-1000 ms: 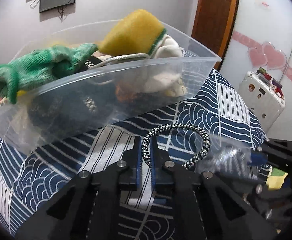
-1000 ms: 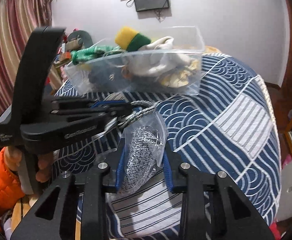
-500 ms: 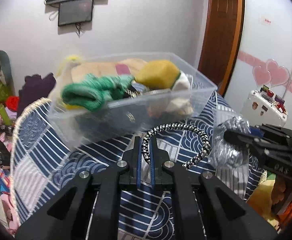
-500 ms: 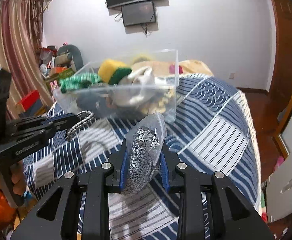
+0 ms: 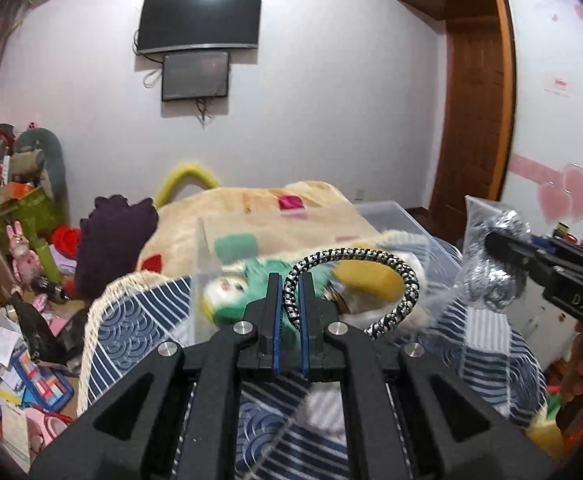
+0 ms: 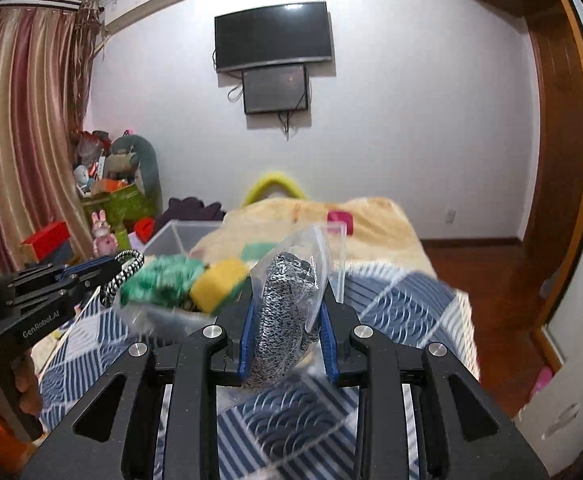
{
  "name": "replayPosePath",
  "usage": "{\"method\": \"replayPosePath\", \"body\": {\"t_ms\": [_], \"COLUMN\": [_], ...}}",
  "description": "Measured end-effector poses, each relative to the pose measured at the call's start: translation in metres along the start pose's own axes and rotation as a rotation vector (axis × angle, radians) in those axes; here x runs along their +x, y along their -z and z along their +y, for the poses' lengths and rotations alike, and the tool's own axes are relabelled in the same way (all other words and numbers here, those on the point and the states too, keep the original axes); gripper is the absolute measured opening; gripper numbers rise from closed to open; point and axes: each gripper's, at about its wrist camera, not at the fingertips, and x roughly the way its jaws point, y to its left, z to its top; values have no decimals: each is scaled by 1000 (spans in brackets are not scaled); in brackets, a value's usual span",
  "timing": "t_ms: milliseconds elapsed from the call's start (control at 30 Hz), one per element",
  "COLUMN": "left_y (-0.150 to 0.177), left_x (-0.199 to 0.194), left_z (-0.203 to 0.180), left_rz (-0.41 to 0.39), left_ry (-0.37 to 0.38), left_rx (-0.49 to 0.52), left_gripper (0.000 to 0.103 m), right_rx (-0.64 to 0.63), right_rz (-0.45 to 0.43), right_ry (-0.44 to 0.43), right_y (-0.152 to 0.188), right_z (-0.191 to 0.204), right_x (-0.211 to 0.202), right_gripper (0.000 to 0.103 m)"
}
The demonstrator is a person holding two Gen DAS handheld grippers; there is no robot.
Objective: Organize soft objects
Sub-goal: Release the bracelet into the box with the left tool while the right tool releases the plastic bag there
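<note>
My left gripper [image 5: 290, 280] is shut on a black-and-white braided cord [image 5: 355, 258] that loops up and to the right; it also shows in the right wrist view [image 6: 125, 266]. My right gripper [image 6: 287, 300] is shut on a clear plastic bag of speckled grey fabric [image 6: 287, 300]; the bag also shows at the right of the left wrist view [image 5: 491, 272]. Both are held above a clear plastic bin [image 5: 391, 210] holding a green glove [image 6: 159, 280], a yellow sponge [image 6: 219, 284] and white cloth. The bin's contents look blurred.
The bin sits on a bed with a blue-and-white patterned cover [image 6: 403, 292]. A beige blanket [image 5: 251, 208] lies behind it. Cluttered floor and boxes [image 5: 23, 352] are to the left, a wooden door [image 5: 475, 120] to the right, and a TV [image 6: 271, 36] on the far wall.
Both grippers have risen and tilted up with their loads; the bin has dropped lower in both views and more of the room shows. Both grips are unchanged.
</note>
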Motion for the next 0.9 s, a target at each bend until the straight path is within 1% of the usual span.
{"method": "replayPosePath", "body": {"t_ms": [67, 133, 233, 267, 367, 433, 533, 567, 600, 633, 700, 733, 767, 800, 833, 867, 900], "left_y": [-6, -10, -8, -6, 1, 7, 14, 15, 15, 15, 15, 16, 15, 15, 15, 15, 15], "left_x": [12, 26, 47, 58, 80, 89, 90, 89, 87, 85, 77, 72, 69, 63, 59, 54, 49], "left_z": [1, 1, -3, -5, -7, -8, -11, -12, -12, -12, -13, -13, -14, -15, -17, -19, -20], "left_rz": [4, 8, 29, 49, 94, 121, 131, 128, 129, 130, 124, 115, 109, 96, 84, 72, 63], "left_ry": [-2, -21, -71, -85, -96, -89, -85, -86, -82, -75, -58, -51, -51, -55, -62, -67, -68], "left_rx": [-12, -7, 21, 31, 44, 57, 68, 70, 72, 73, 70, 70, 71, 76, 80, 82, 82], "left_gripper": [6, 6, 6, 6, 6, 6, 8, 12, 18, 21, 40, 44, 51, 58, 61, 66, 68], "right_rx": [-4, -3, -2, -1, -4, -3, -4, -7, -10, -12, -14, -14, -17, -21, -24, -27, -27], "right_rz": [-11, -9, 29, 48, 99, 106, 112, 118, 123, 126, 125, 126, 125, 120, 113, 106, 97], "right_ry": [4, 7, 4, 2, 3, -3, -14, -16, -16, -12, -2, 3, 13, 30, 42, 48, 51], "right_y": [-6, -8, -5, -3, 9, 10, 11, 12, 13, 13, 14, 15, 15, 15, 15, 14, 14], "right_z": [1, 3, 6, 7, 8, 6, 4, 2, 2, 1, 0, -2, -3, -3, -3, -3, -3], "right_x": [8, 17, 39, 47, 64, 66, 63, 63, 63, 63, 59, 57, 55, 53, 50, 47, 42], "right_gripper": [25, 25, 25, 25, 25, 25, 26, 28, 29, 29, 33, 36, 45, 57, 62, 70, 73]}}
